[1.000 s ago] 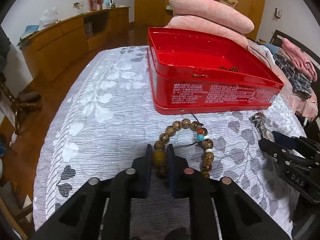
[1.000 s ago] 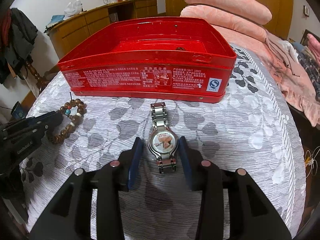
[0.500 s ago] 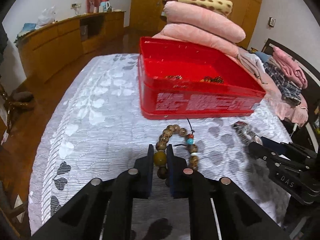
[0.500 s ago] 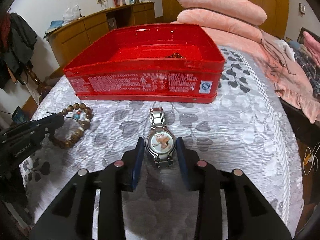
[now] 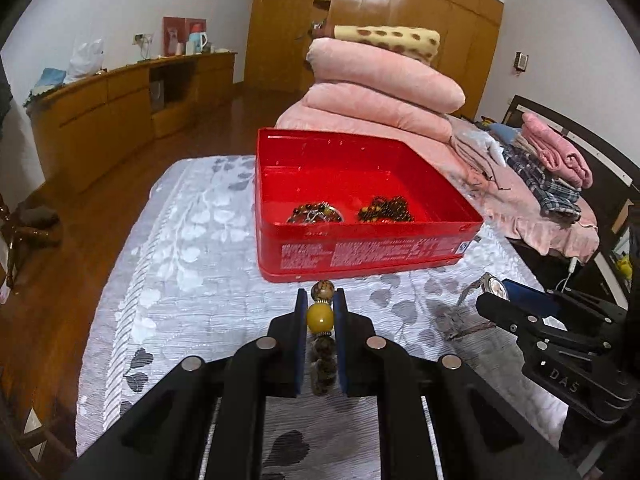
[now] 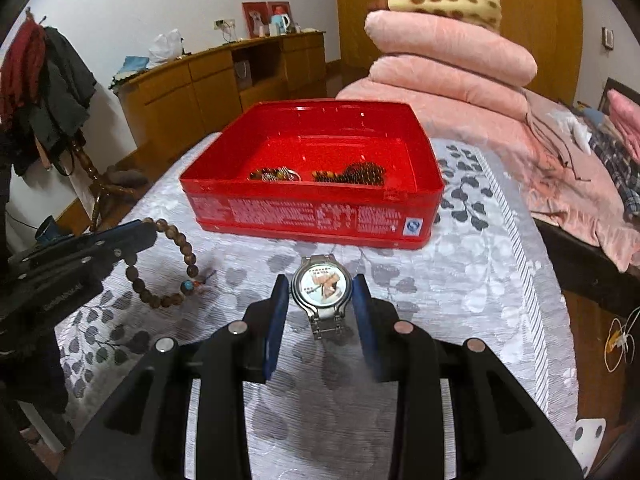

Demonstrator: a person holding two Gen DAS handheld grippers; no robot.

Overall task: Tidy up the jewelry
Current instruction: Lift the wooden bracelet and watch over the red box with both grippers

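Observation:
My left gripper (image 5: pixel 320 308) is shut on a brown bead bracelet (image 5: pixel 320 316) at its yellow bead and holds it lifted above the bedspread; it hangs as a loop in the right wrist view (image 6: pixel 176 264). My right gripper (image 6: pixel 320 292) is shut on a silver wristwatch (image 6: pixel 322 288) by its case, raised off the cloth; the watch also shows in the left wrist view (image 5: pixel 490 282). The open red tin box (image 5: pixel 360 248) stands ahead of both grippers, with several bead bracelets (image 5: pixel 384 208) inside.
The grey leaf-patterned bedspread (image 5: pixel 180 260) covers the bed. Stacked pink quilts (image 5: pixel 380 92) lie behind the box. Folded clothes (image 5: pixel 552 168) are at the right. A wooden cabinet (image 5: pixel 112 120) runs along the left wall.
Both grippers have risen and pulled back from the box. The bracelet and the watch have left the bedspread, and the box's inside is now in view.

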